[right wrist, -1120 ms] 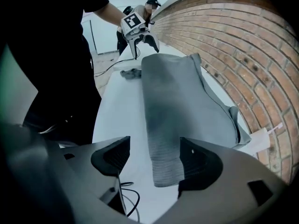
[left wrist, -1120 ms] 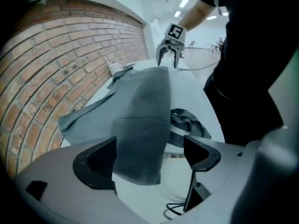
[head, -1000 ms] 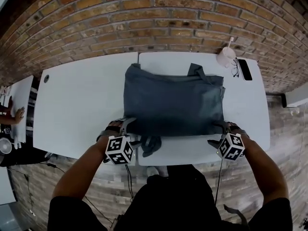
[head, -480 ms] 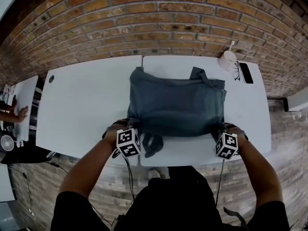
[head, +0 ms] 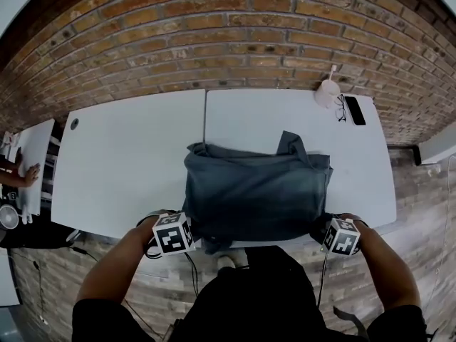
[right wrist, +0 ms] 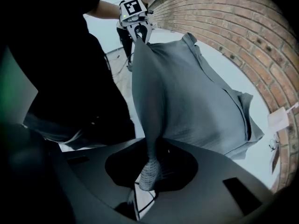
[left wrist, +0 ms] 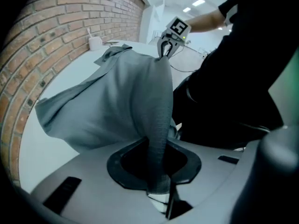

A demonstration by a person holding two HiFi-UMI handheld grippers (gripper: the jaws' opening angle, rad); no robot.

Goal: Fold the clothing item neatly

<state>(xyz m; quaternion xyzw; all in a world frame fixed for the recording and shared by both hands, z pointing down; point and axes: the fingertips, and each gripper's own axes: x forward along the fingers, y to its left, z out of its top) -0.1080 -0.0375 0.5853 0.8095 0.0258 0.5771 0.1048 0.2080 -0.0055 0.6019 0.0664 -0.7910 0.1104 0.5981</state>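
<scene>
As both pairs have just been closing, my left tongs (left wrist: 158, 174) now pinch one near corner of the single grey garment (head: 253, 194) and my right tongs (right wrist: 148, 171) pinch the other, with cloth bunched between each pair of jaws. The near hem is stretched between them at the bench's near rim, and the rest lies on top towards the wall (head: 214, 34), which is red brick. I count two white benches (head: 128, 155) butted side by side; the garment sits mostly on the right one. At its far right corner are one white cup (head: 328, 91), one pair of glasses (head: 341, 108) and one dark phone (head: 355, 110). Each pair of tongs carries a cube of black-and-white square markers. The floor (head: 417, 184) looks like grey brick.
</scene>
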